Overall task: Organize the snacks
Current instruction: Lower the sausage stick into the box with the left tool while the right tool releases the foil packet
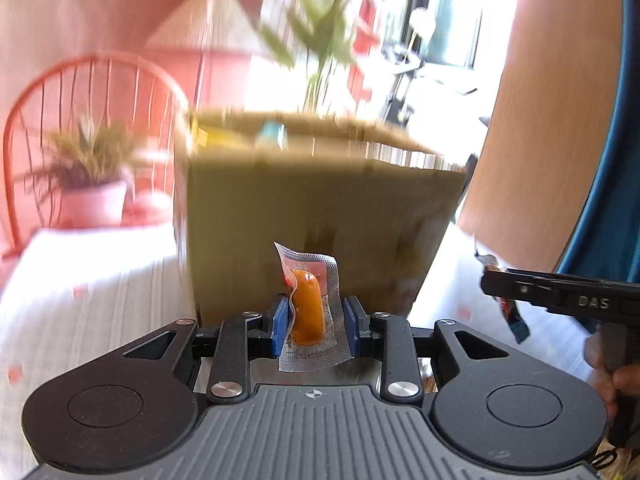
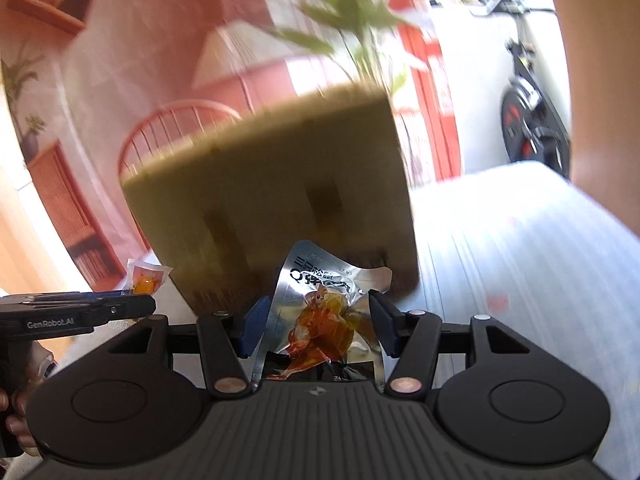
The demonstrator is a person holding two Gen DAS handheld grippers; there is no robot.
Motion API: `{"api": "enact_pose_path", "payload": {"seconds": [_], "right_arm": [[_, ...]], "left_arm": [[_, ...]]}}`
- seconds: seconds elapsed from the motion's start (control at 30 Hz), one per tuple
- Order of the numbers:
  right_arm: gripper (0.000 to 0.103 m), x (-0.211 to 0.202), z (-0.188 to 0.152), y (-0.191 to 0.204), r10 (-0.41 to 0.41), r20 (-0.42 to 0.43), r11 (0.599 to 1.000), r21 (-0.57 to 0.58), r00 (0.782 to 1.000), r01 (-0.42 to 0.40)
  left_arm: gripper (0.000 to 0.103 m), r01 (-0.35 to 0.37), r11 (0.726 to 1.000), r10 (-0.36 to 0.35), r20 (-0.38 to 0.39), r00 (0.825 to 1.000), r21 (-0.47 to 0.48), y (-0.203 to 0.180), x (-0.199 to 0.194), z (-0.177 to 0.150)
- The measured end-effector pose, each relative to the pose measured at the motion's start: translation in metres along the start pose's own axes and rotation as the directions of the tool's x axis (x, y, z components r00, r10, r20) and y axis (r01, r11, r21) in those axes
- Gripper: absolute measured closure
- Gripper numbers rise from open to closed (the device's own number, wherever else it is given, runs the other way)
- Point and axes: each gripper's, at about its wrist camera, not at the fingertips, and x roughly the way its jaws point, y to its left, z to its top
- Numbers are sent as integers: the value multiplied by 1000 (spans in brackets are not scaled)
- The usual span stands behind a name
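Left tongs [image 1: 314, 330] pinch a sausage pack [image 1: 310, 312]; right tongs [image 2: 316, 326] clamp a foil snack pouch [image 2: 320, 320], both before the cardboard box [image 1: 316, 216]. Thin slippery wrappers may slide out during lifting.

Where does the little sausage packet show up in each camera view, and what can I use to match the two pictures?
Left wrist view: the sausage packet stands low at centre, clamped in the left tool.
Right wrist view: the same packet peeks up at the left edge, above the left tool's dark arm.
Shared landmark: the cardboard box on the white tablecloth, just behind the packet in both.
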Motion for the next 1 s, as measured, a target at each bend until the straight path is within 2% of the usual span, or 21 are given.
{"api": "enact_pose_path", "payload": {"seconds": [0.13,0.33,0.5,0.6,0.77,1.0], "right_arm": [[45,5,44,8,36,87,998,-45,996,-32],[45,27,107,19,82,179,993,-100,980,-65],[45,64,144,26,117,206,984,-159,971,-85],[45,91,153,24,97,195,982,-178,976,-62],[45,125,149,10,36,125,988,-154,992,-16],[43,135,133,0,20,84,989,-150,996,-7]], "left_arm": [[72,12,1000,-14,79,997,27,-2,-6,38],[71,57,998,-59,136,989,14,-6,11,99],[71,68,998,-68,120,990,10,-10,49,138],[71,24,999,-28,112,993,31,-9,73,146],[71,12,1000,-13,34,999,26,-8,105,143],[68,16,1000,-15,-23,1000,18,-4,124,127]]}}
